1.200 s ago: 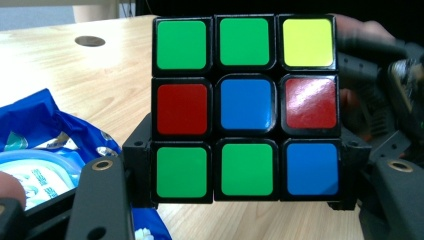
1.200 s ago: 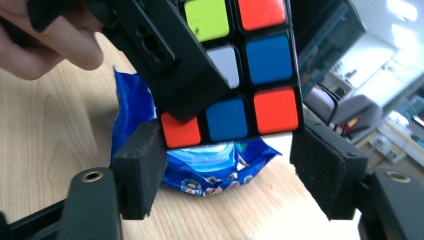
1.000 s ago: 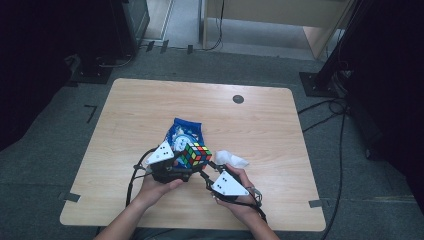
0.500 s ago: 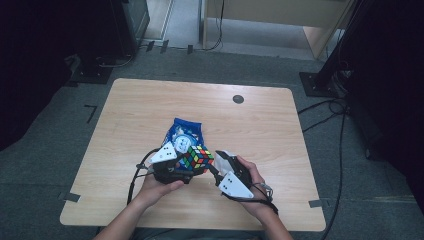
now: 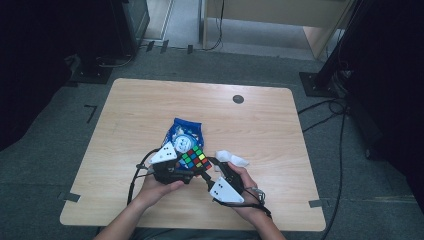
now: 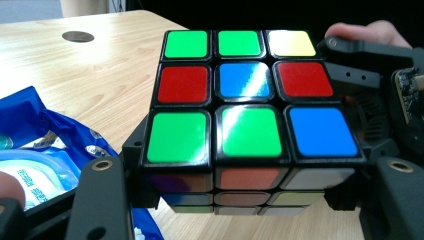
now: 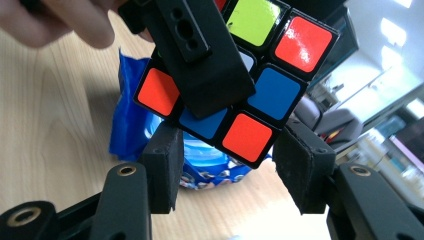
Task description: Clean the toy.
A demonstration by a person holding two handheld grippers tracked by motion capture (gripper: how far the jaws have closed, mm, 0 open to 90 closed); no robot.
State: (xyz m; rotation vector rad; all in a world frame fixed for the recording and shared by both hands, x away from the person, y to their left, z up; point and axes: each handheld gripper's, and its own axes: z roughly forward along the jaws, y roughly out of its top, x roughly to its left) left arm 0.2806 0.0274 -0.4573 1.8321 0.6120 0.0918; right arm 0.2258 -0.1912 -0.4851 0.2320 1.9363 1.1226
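Above the table's near edge, the left gripper (image 5: 192, 167) clamps a puzzle cube (image 6: 240, 110) while the open right gripper (image 7: 225, 175) straddles one corner (best squared to a layer before closing).

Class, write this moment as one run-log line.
left gripper: shut on puzzle cube | right gripper: open, jaws at cube's corner | blue packet: on table

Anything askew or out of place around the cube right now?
Nothing damaged or spilled. The cube sits clamped in the left gripper; the right gripper has its jaws open around a corner. A crumpled white wad and blue packet lie loose beside it.
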